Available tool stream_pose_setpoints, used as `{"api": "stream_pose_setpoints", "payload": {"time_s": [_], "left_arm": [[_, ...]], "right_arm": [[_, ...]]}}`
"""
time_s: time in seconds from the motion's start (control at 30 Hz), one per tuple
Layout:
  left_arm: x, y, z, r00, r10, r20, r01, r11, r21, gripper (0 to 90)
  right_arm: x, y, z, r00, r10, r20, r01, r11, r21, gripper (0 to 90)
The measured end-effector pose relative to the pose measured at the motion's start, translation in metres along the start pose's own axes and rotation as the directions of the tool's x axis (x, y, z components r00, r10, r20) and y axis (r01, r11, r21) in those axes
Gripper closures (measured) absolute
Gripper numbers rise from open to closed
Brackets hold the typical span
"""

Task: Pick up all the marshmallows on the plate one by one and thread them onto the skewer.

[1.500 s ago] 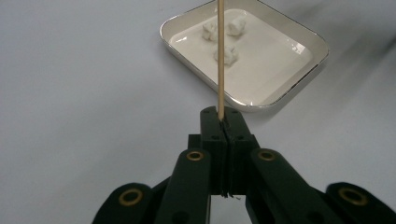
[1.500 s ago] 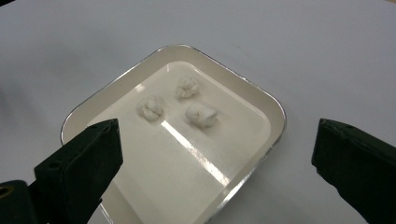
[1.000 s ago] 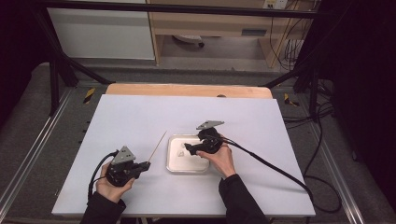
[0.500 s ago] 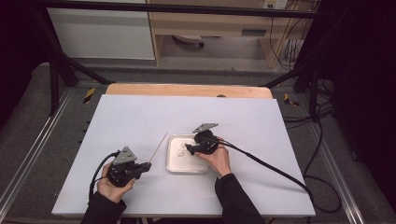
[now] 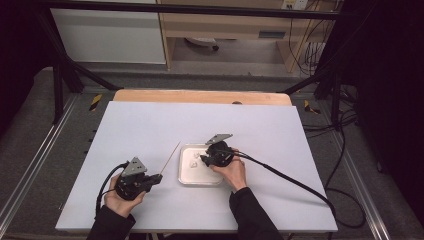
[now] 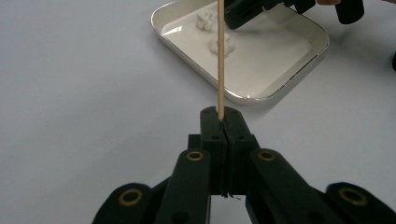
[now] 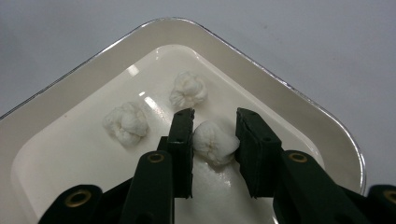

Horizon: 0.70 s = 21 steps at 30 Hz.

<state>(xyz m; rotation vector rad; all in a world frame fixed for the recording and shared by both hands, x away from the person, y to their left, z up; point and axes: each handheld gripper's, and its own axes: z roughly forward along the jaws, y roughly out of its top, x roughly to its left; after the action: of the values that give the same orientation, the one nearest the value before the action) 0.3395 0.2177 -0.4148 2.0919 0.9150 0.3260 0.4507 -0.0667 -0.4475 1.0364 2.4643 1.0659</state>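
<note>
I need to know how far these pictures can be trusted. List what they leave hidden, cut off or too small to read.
- Skewer tip: cut off by the top edge of the left gripper view; too thin in the high view.
- White lump between the right hand-held gripper jaws: its underside is hidden, and whether the right pad presses on it is unclear.
- Tray contents in the high view: partly covered by that gripper, too small to count.
- Tray's near corner: cut off in the right gripper view.
</note>
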Motion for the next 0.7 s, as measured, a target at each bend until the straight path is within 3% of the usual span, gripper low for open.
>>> {"api": "stream_pose_setpoints", "payload": {"time_s": [0.3,0.47,0.7], "left_arm": [[-0.002,0.001,-0.001,1.0,0.005,0.005,-0.005,1.0,-0.005,88.6],[-0.006,0.002,0.001,0.9999,0.01,0.012,-0.01,0.9999,-0.007,88.6],[-0.018,0.006,0.007,0.9989,0.032,0.034,-0.032,0.9994,-0.013,88.6]], "right_arm": [[-0.001,0.005,-0.012,0.9996,0.001,-0.028,-0.002,1.0,-0.031,72.4],[0.0,0.011,-0.037,0.9988,-0.012,-0.048,0.008,0.997,-0.08,73.5],[-0.001,0.014,-0.078,0.9966,-0.02,-0.08,0.005,0.983,-0.181,74.2]]}}
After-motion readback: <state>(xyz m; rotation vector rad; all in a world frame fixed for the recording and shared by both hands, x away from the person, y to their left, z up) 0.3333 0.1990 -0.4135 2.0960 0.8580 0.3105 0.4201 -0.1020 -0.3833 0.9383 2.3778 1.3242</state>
